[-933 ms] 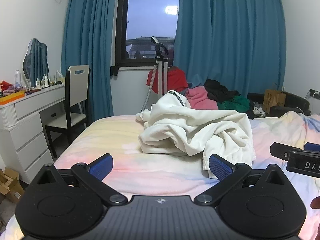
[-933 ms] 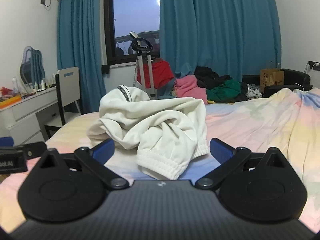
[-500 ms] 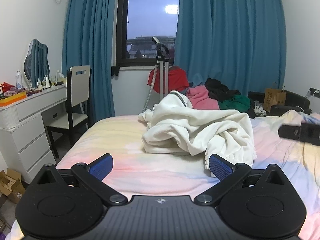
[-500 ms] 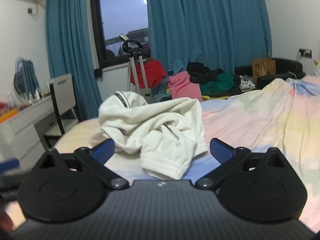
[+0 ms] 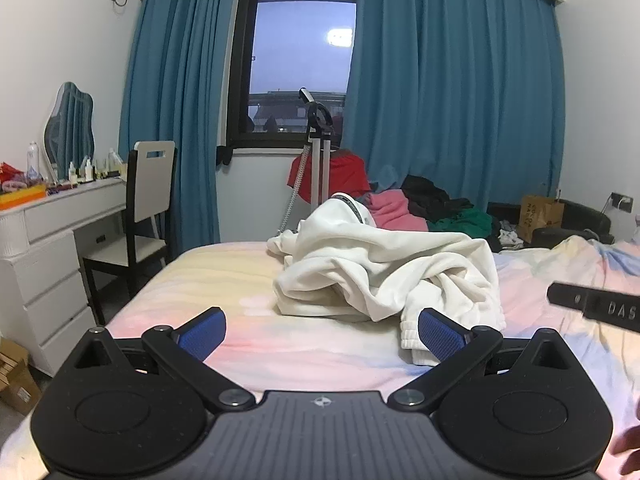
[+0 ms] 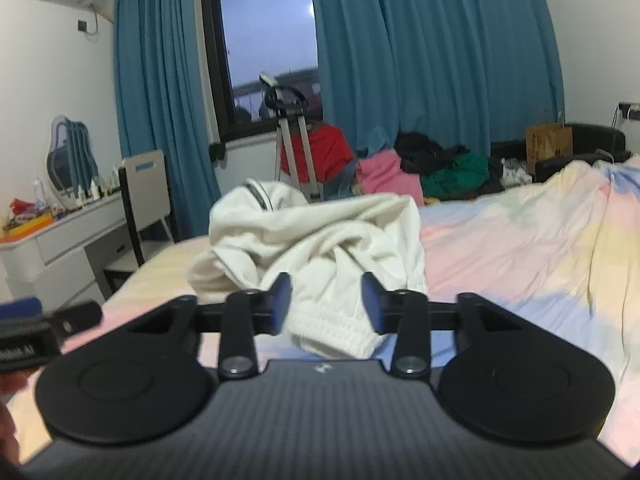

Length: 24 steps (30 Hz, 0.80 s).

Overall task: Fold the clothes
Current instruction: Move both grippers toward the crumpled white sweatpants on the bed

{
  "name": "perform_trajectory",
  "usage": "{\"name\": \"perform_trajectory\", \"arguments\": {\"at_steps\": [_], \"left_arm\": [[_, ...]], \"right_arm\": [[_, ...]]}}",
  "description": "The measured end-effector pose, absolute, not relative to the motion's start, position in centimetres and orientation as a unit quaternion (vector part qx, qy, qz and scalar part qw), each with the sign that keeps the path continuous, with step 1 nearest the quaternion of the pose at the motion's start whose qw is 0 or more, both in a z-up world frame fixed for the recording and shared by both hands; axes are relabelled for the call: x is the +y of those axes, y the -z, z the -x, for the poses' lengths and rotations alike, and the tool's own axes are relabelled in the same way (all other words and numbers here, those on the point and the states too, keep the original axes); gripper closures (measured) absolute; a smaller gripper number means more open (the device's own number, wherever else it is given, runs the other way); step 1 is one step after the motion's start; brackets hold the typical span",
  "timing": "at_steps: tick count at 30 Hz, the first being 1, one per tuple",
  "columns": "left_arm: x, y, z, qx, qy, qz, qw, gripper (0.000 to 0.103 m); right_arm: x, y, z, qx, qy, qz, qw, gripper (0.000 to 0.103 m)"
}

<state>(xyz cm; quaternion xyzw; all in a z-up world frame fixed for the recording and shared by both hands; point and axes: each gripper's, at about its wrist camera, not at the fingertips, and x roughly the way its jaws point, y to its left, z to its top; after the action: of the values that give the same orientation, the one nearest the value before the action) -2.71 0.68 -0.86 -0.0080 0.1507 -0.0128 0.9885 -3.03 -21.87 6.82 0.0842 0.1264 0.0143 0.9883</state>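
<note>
A crumpled white garment (image 5: pixel 384 276) with ribbed cuffs lies in a heap on the pastel bed (image 5: pixel 224 280). My left gripper (image 5: pixel 320 332) is wide open and empty, hovering just short of the heap; its right pad sits beside a white cuff (image 5: pixel 412 344). In the right wrist view the same garment (image 6: pixel 316 248) fills the middle. My right gripper (image 6: pixel 326 304) has its jaws half closed on either side of a ribbed cuff (image 6: pixel 332 332), with a gap still between pads and cloth. The right gripper also shows at the right edge of the left view (image 5: pixel 596 308).
A white dresser (image 5: pixel 48 248) with a mirror and bottles and a chair (image 5: pixel 140 224) stand left of the bed. A tripod (image 5: pixel 320 160) and a pile of red, pink, black and green clothes (image 5: pixel 424 208) lie behind, under blue curtains. A paper bag (image 5: pixel 540 216) sits at the right.
My right gripper's jaws have narrowed from wide open to partly closed around the white cuff and it has moved closer to the garment. My left gripper stays open and has edged forward.
</note>
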Motion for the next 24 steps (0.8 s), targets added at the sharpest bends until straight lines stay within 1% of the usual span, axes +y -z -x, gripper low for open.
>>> {"name": "perform_trajectory", "arguments": {"at_steps": [1, 2, 7, 19, 21, 24], "left_arm": [[0.7, 0.9, 2.6, 0.150, 0.012, 0.010, 0.989, 0.000], [0.7, 0.9, 2.5, 0.149, 0.012, 0.011, 0.989, 0.000], [0.4, 1.3, 2.4, 0.149, 0.009, 0.015, 0.989, 0.000], [-1.5, 4.0, 0.6, 0.188, 0.054, 0.003, 0.981, 0.001], [-2.5, 4.7, -0.5, 0.199, 0.066, -0.008, 0.978, 0.001], [-5.4, 6.0, -2.5, 0.213, 0.090, -0.052, 0.972, 0.002]], "right_arm": [[-21.9, -6.7, 3.0, 0.124, -0.016, -0.084, 0.989, 0.072], [-22.0, -6.7, 3.0, 0.125, -0.017, -0.087, 0.988, 0.074], [-22.6, -6.8, 3.0, 0.133, -0.020, -0.104, 0.985, 0.078], [-24.7, -7.0, 2.8, 0.160, 0.005, -0.145, 0.976, 0.077], [-25.3, -7.2, 3.0, 0.153, 0.016, -0.153, 0.976, 0.077], [-26.2, -7.6, 3.3, 0.140, 0.033, -0.162, 0.976, 0.076]]}}
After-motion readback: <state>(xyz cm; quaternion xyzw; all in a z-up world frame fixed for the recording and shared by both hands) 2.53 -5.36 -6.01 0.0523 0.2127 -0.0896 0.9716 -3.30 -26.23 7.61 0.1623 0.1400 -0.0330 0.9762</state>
